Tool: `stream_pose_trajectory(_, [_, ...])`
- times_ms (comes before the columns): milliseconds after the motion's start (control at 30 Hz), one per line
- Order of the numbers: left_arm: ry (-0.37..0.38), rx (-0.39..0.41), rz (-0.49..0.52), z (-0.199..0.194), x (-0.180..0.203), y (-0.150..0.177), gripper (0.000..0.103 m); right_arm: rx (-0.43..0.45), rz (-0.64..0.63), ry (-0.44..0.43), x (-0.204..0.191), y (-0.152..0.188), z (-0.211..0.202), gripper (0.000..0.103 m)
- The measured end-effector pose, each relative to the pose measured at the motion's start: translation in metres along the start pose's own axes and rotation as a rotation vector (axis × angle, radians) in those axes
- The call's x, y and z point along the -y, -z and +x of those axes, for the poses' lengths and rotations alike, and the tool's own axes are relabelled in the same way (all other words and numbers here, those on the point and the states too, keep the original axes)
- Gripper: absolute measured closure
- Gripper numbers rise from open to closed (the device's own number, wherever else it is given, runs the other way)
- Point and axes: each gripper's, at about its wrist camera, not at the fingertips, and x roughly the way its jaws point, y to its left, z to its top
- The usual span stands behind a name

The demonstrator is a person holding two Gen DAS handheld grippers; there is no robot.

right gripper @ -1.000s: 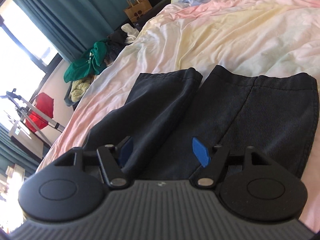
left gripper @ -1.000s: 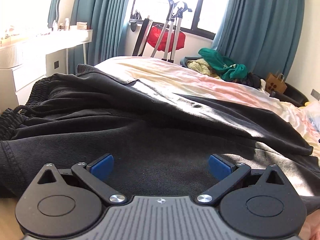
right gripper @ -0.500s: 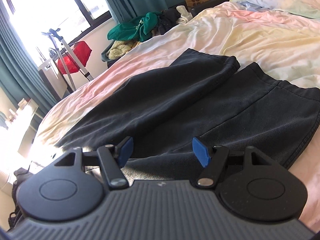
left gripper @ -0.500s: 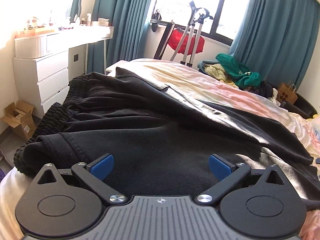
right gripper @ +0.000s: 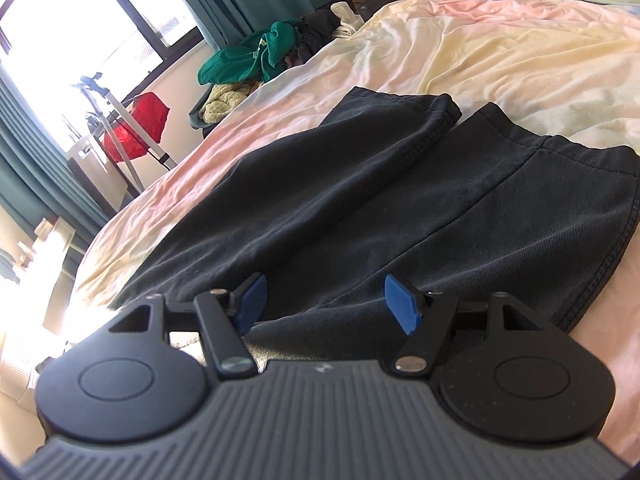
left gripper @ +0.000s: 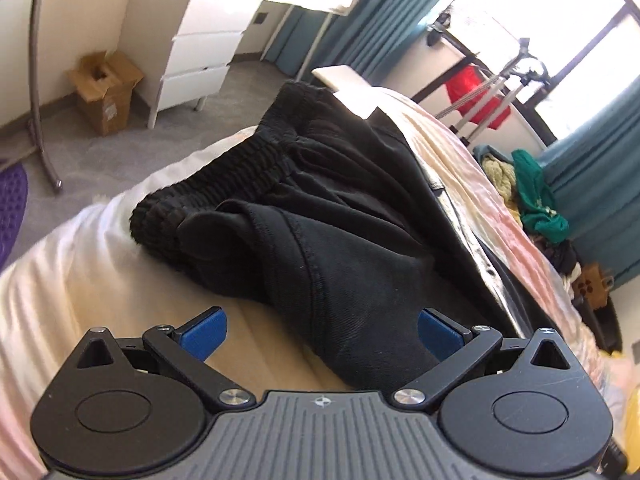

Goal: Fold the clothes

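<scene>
A pair of black trousers point(left gripper: 344, 216) lies on the bed. In the left wrist view its elastic waistband point(left gripper: 224, 176) is bunched near the bed's corner. My left gripper point(left gripper: 320, 332) is open just above the fabric near the waist, holding nothing. In the right wrist view the two trouser legs point(right gripper: 360, 200) lie flat side by side with their hems point(right gripper: 448, 116) at the far end. My right gripper point(right gripper: 324, 300) is open just above the near leg, holding nothing.
The bed has a pastel sheet point(right gripper: 500, 48). Beside it stand a white drawer unit point(left gripper: 200, 56), a cardboard box point(left gripper: 104, 84) and a metal stand point(left gripper: 40, 80). A heap of clothes point(right gripper: 256, 56) and a red bag point(right gripper: 136, 128) lie near the window.
My left gripper has swung left and tilted down, from over the trouser seat to the waistband end near the bed's corner. My right gripper has shifted slightly over the legs. Both stay open.
</scene>
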Motion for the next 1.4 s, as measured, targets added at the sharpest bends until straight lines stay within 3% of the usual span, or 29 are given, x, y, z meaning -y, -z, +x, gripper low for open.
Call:
stream_pose_trajectory(267, [-0.117,-0.088,-0.165,0.035,-0.045,-0.014,0.009,-0.006,0.033,0.004,0.005,-0.001,0.003,0.034])
stream_pose_trajectory(333, [-0.117,-0.107,-0.210,0.046,-0.051,-0.018,0.009,-0.007,0.039,0.004,0.006,-0.001,0.004,0.034])
stream_pose_trajectory(467, [-0.051,-0.063,-0.204,0.054,-0.048,-0.025,0.009,-0.006,0.047,0.012,0.007,-0.001,0.005,0.034])
stream_pose_trajectory(567, [0.086,-0.044,-0.238,0.058,-0.050,-0.026,0.024,-0.007,0.059,0.020,0.009,-0.001,0.006,0.034])
stream_pose_trajectory(667, [0.250,-0.032,-0.268,0.060,-0.056,-0.024,0.022,-0.003,0.073,0.033,0.010,-0.002,0.008,0.034])
stream_pose_trajectory(700, [0.264,-0.035,-0.270,0.062,-0.057,-0.023,0.016,-0.002,0.081,0.037,0.011,-0.002,0.008,0.034])
stream_pose_trajectory(767, [0.241,-0.055,-0.263,0.066,-0.058,-0.022,0.016,-0.001,0.105,0.043,0.014,-0.003,0.010,0.034])
stream_pose_trajectory(867, [0.174,-0.099,-0.259,0.074,-0.060,-0.018,0.023,-0.001,0.137,0.047,0.019,-0.004,0.012,0.034])
stream_pose_trajectory(1000, [0.213,-0.092,-0.286,0.073,-0.065,-0.017,0.024,0.015,0.181,0.067,0.029,-0.006,0.010,0.034])
stream_pose_trajectory(1100, [0.244,-0.092,-0.296,0.073,-0.069,-0.016,0.024,0.072,0.278,0.121,0.048,-0.009,0.002,0.034])
stream_pose_trajectory(1233, [0.276,-0.097,-0.317,0.073,-0.074,-0.014,0.026,0.214,0.464,0.233,0.082,-0.009,-0.019,0.034])
stream_pose_trajectory(1400, [0.302,-0.101,-0.365,0.070,-0.083,-0.008,0.028,0.347,0.648,0.445,0.127,-0.003,-0.039,0.034])
